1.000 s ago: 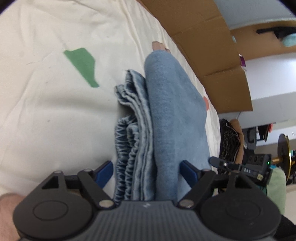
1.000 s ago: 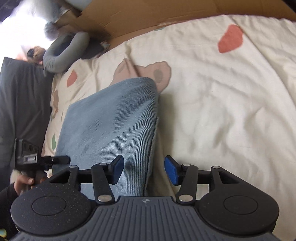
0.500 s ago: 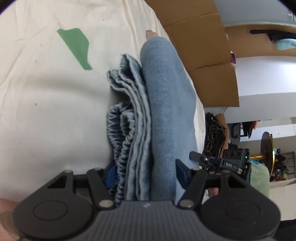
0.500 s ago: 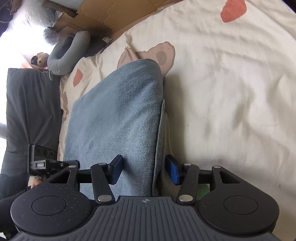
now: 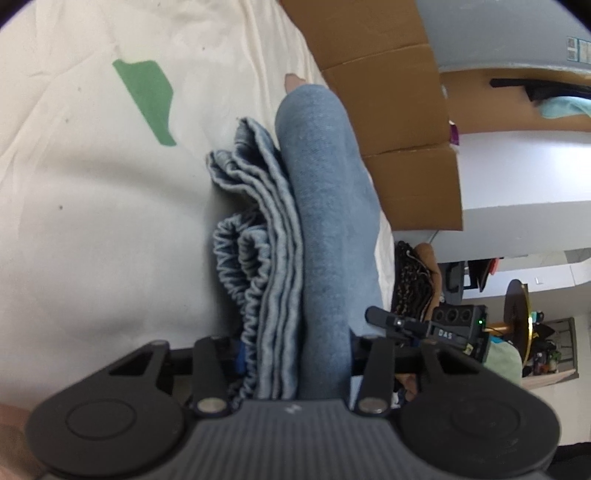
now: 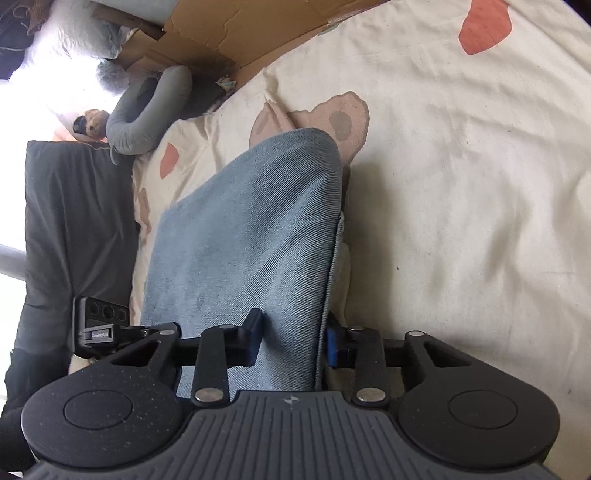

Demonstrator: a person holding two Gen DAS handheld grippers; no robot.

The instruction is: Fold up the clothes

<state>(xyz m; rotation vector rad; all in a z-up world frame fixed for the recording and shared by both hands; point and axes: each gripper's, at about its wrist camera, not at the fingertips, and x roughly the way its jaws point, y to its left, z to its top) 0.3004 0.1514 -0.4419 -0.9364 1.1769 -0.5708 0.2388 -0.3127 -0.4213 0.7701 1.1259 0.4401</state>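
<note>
A folded bundle of light blue denim lies on the cream bed sheet, its stacked hems and gathered elastic waistband facing left. My left gripper is shut on the near end of the bundle, with the blue pads pressed into both sides. In the right wrist view the same denim runs away from the camera, and my right gripper is shut on its near edge. The other gripper shows at the bundle's far left side.
The sheet carries green and red patches. Cardboard boxes stand along the bed's far side. A grey neck pillow and a dark cushion lie beyond the bed corner.
Both grippers have closed from open onto the folded denim, the left around the whole stack, the right on its edge. Both cameras moved slightly in toward the bundle.
</note>
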